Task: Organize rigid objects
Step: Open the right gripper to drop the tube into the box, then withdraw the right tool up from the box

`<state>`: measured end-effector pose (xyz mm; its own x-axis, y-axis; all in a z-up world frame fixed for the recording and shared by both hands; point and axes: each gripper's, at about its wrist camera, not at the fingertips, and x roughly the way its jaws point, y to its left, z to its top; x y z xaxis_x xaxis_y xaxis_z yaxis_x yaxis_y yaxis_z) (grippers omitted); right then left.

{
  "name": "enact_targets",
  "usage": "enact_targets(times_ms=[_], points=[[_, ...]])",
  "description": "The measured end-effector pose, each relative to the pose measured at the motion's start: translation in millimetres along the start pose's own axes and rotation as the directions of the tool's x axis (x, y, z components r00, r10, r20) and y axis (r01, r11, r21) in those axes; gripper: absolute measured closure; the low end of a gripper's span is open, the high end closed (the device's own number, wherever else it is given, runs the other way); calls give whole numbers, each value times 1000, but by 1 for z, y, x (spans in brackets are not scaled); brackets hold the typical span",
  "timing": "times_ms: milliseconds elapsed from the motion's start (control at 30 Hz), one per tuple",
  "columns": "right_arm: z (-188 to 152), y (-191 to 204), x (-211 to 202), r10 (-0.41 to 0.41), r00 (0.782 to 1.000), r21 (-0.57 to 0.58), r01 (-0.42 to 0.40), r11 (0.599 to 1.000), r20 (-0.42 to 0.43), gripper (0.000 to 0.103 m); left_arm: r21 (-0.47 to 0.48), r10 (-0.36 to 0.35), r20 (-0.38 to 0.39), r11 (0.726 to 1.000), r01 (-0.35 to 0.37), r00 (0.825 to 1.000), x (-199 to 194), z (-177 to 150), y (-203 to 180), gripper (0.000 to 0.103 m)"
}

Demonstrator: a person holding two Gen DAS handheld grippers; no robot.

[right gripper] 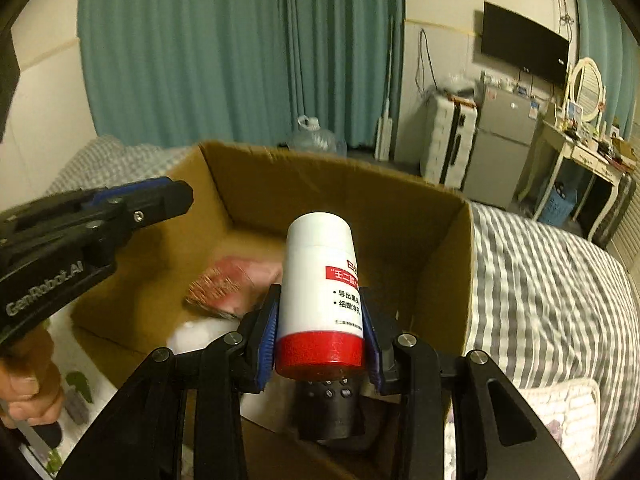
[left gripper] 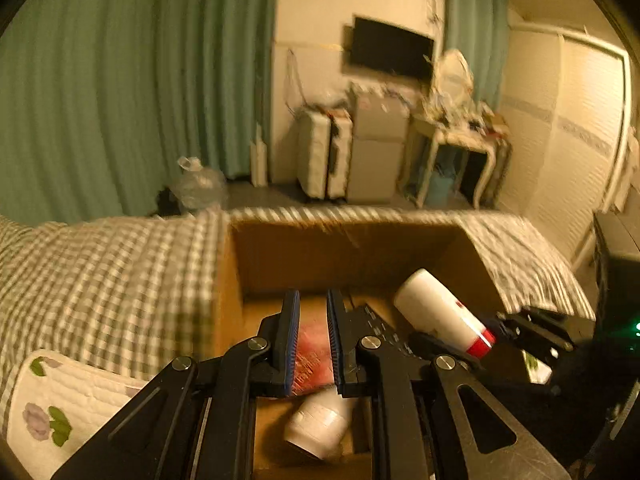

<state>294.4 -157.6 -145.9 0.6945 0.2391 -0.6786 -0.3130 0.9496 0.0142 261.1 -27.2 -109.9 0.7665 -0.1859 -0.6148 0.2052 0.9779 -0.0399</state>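
— Bedroom, is it? What's the bottle like?

— Yes, green curtains (right gripper: 240, 52) at the back, everything lying on a bed (right gripper: 552, 288) with a grey-and-white checked cover. The bottle (right gripper: 320, 292) is a smooth white plastic cylinder with a rounded white top and a glossy red cap at the near end. Its label has a red band with Chinese characters and two bulleted lines of black Chinese print below; I can't read them out reliably.

— Where is it?

— Clamped in the right claw (right gripper: 320, 344), its blue-padded fingers (right gripper: 269, 332) pressed on either side just above the red cap, held over the open cardboard box (right gripper: 440, 240). From the left wrist the same bottle (left gripper: 444, 312) shows tilted above the box's right part.

— And the other claw?

— The left claw (left gripper: 313, 336) hangs over the box (left gripper: 340, 248) too, jaws a little apart with nothing between them. Its black body reads "GenRobot.AI" in the right view (right gripper: 92, 216).

— What's inside the box?

— Plain brown corrugated walls. On the floor lie a flat reddish packet (right gripper: 224, 284) with a fine printed pattern, blurred, a white cylindrical container (left gripper: 318, 424) on its side, and a black remote control (right gripper: 332, 408) with small round buttons, right beneath the bottle.

— Anything beside it?

— A quilted white pillow with flower print (left gripper: 60, 404) on the bed, left of the box.
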Motion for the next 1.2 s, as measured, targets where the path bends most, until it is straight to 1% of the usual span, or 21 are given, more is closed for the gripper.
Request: enact_targets(times_ms=[67,133,167,200,267,300,333,500,533,600,667,800,833,867,933,967,1033,1100,1200], points=[[-5,-1,8,-32,999,-22,31,999,-19,67,10,4,-16,1000,-3,1000,4,-3,-4,88],[-10,2,14,-95,995,-67,93,993,-27,67,16,5,-23,1000,-5,1000,3,-4,-6,88],[-11,1,16,-97,995,-68,95,993,-32,67,15,7,-21,1000,-7,1000,1,-4,-7,88],[-12,0,13,-80,997,-58,78,995,-24,67,13,9,-18,1000,-9,1000,-2,-3,-7,88],[-11,-3,5,-75,997,-48,75,996,-7,64,4,16,-1,1000,-16,1000,-10,1,-8,88],[-11,-3,-2,-81,997,-47,82,996,7,60,-3,19,10,1000,-19,1000,-17,4,-7,87],[-7,-4,-6,-82,996,-46,82,996,19,58,-9,18,18,1000,-18,1000,-24,8,-6,87],[4,-1,-51,-80,992,-25,83,996,95,57,-40,12,60,999,-10,998,-67,23,-1,86],[12,-4,-60,-81,991,-22,84,996,111,57,-44,10,65,999,-7,998,-72,28,1,84],[18,2,-83,-86,985,-18,90,996,149,57,-50,12,85,999,-8,996,-90,33,0,76],[25,6,-109,-88,978,-11,92,996,189,56,-57,30,110,998,-24,993,-112,39,-3,55],[38,15,-157,-85,961,-3,89,996,263,54,-47,40,164,998,-33,986,-157,48,-12,54],[40,18,-172,-87,955,-4,92,996,285,50,-40,43,178,999,-37,983,-169,51,-15,53],[42,20,-184,-88,949,-4,93,996,303,47,-34,46,190,999,-40,981,-179,52,-17,50],[44,25,-211,-88,935,-4,96,995,343,37,-21,48,220,999,-45,974,-204,55,-23,46],[45,28,-224,-90,928,-4,99,995,362,35,-15,48,234,999,-46,971,-215,56,-25,46],[44,34,-249,-99,912,-4,109,994,399,23,-4,44,259,999,-45,965,-234,56,-28,46],[43,40,-270,-106,897,0,118,993,428,16,9,45,283,999,-49,958,-253,56,-32,46],[42,44,-299,-121,880,22,125,992,459,10,17,56,321,998,-65,946,-281,53,-36,44]])
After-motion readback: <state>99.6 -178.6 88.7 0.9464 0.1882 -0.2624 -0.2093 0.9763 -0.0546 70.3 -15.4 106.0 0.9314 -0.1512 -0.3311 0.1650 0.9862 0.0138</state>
